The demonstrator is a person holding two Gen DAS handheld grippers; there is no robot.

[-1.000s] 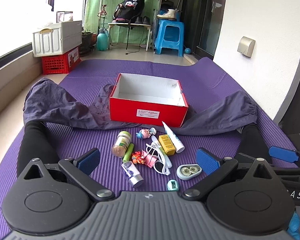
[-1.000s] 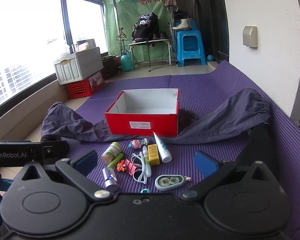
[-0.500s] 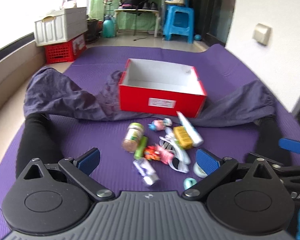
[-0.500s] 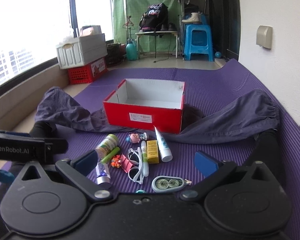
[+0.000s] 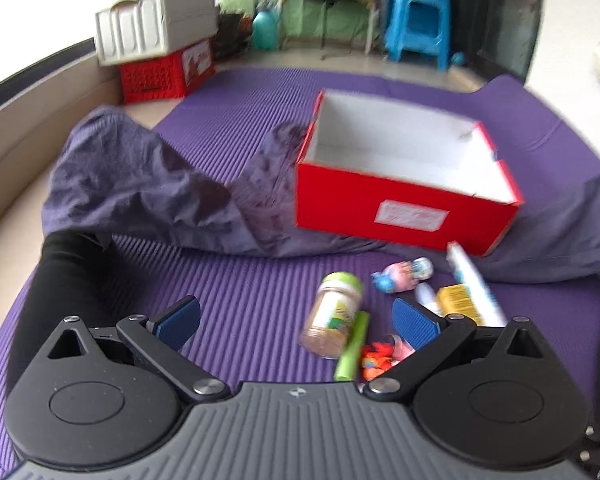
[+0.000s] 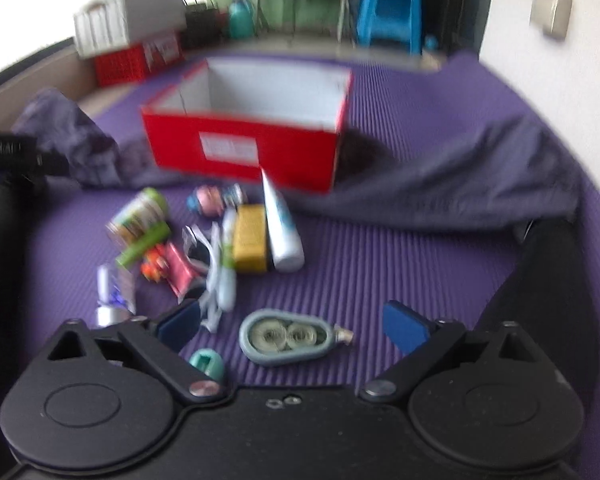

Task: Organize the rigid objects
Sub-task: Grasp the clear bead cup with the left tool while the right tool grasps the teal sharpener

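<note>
An open red box (image 5: 404, 208) (image 6: 244, 140) with a white inside stands on the purple mat. In front of it lies a heap of small objects: a clear jar with a green lid (image 5: 334, 316) (image 6: 138, 216), a green tube (image 5: 352, 346), a pink toy figure (image 5: 404, 274), a yellow box (image 6: 250, 238), a white tube (image 6: 282, 228). My left gripper (image 5: 296, 322) hovers open over the jar. My right gripper (image 6: 292, 326) hangs over a grey correction-tape dispenser (image 6: 286, 336), its jaws closing, the pads still apart from the dispenser.
A dark purple-grey cloth (image 5: 140, 188) (image 6: 452, 184) lies on both sides of the box. A person's black-clad legs (image 5: 60, 280) (image 6: 548, 280) flank the heap. A small teal object (image 6: 206, 362) sits by the right gripper's left finger. Crates, a blue stool and a table stand beyond the mat.
Both grippers have dropped and moved forward toward the heap. The left view has swung left, so the box and objects now sit to the right. The dispenser now lies between the right fingers.
</note>
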